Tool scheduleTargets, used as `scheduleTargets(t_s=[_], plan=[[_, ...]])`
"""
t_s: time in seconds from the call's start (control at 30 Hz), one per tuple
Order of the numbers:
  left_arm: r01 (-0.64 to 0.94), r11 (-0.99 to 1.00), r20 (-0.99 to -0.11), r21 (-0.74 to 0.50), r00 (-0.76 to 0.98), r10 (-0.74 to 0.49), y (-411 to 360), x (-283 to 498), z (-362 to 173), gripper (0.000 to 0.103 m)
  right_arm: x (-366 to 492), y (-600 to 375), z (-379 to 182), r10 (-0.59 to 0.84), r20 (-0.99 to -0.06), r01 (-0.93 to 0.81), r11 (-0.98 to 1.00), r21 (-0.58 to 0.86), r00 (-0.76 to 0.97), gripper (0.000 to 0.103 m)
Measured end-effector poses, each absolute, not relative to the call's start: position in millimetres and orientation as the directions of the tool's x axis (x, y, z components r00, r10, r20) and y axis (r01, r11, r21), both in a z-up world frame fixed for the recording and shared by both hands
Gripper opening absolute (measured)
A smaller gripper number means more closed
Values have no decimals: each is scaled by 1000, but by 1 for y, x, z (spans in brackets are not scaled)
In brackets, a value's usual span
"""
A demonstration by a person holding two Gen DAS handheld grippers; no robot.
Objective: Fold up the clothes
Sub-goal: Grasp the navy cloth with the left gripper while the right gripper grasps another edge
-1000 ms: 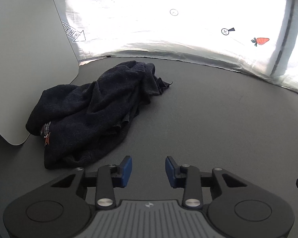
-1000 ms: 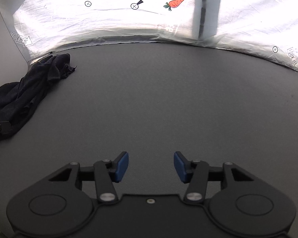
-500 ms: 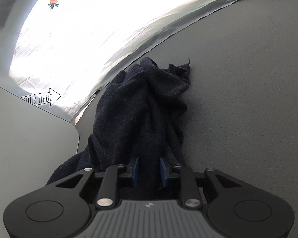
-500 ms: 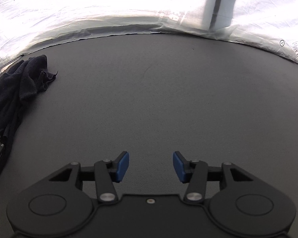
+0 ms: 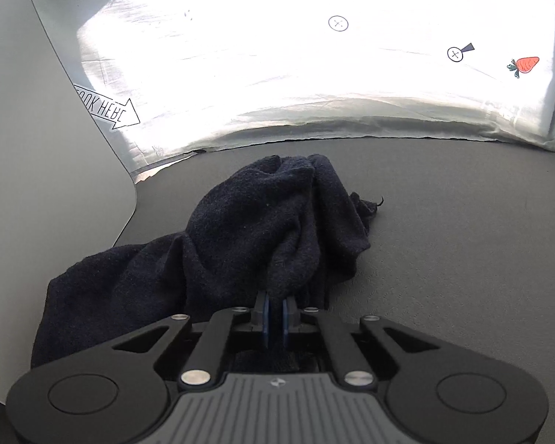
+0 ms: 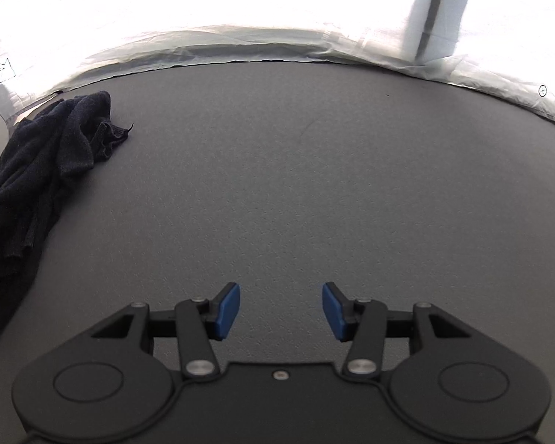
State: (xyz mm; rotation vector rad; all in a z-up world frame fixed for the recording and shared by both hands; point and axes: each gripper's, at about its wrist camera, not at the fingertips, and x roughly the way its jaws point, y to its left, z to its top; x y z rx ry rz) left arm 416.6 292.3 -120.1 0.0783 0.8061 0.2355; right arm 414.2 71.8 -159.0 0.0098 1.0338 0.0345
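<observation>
A crumpled dark navy garment (image 5: 240,236) lies in a heap on the dark grey table (image 5: 444,244). My left gripper (image 5: 276,305) is shut on a fold at the near edge of the heap, and the blue pads pinch the cloth. The same garment (image 6: 44,159) shows at the left edge of the right wrist view. My right gripper (image 6: 281,309) hovers open above bare table, well right of the garment, with nothing between its blue pads (image 6: 227,309).
A bright white sheet (image 5: 314,66) printed with carrots, circles and a "look here" arrow rises behind the table's far edge. A pale grey board (image 5: 48,170) stands left of the garment. A dark vertical strip (image 6: 431,11) crosses the sheet at the upper right.
My left gripper moved onto the garment and shut on a fold of it. The right gripper drifted a little toward the garment, still open.
</observation>
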Motion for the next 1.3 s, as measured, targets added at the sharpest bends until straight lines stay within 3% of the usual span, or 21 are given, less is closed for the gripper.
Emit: scheduleTargets(t_s=[0.23, 0.43, 0.57, 0.63, 0.77, 0.87, 0.97, 1.13, 1.2, 1.3], plan=[[-98, 992, -602, -77, 798, 32, 251, 376, -32, 5, 394, 15, -136, 31, -807, 50, 996, 75, 590, 50], [148, 927, -381, -345, 880, -282, 157, 322, 50, 5, 362, -71, -112, -41, -761, 158, 984, 81, 648, 50], [219, 883, -296, -415, 885, -359, 124, 300, 82, 5, 333, -133, -104, -113, -740, 262, 961, 88, 663, 51], [165, 890, -322, -424, 892, -318, 119, 293, 76, 5, 320, -159, -104, -138, -731, 299, 950, 94, 668, 51], [-66, 882, -469, -466, 864, -183, 142, 284, 35, 5, 301, -192, -108, -166, -734, 332, 939, 86, 658, 52], [-302, 912, -625, -277, 778, 67, 163, 269, -13, 6, 296, -199, -117, -147, -747, 318, 944, 90, 648, 54], [-521, 842, -772, -139, 589, 237, 199, 251, -69, 5, 300, -192, -127, -100, -765, 270, 958, 99, 636, 54], [-579, 777, -790, -247, 584, 184, 243, 214, -85, 11, 311, -160, -133, -12, -772, 160, 980, 117, 635, 54], [-558, 786, -779, -268, 605, 164, 250, 210, -81, 24, 316, -142, -133, 23, -773, 120, 984, 128, 635, 54], [-516, 810, -799, -278, 592, 103, 247, 222, -87, 30, 325, -121, -129, 67, -768, 92, 982, 163, 637, 54]])
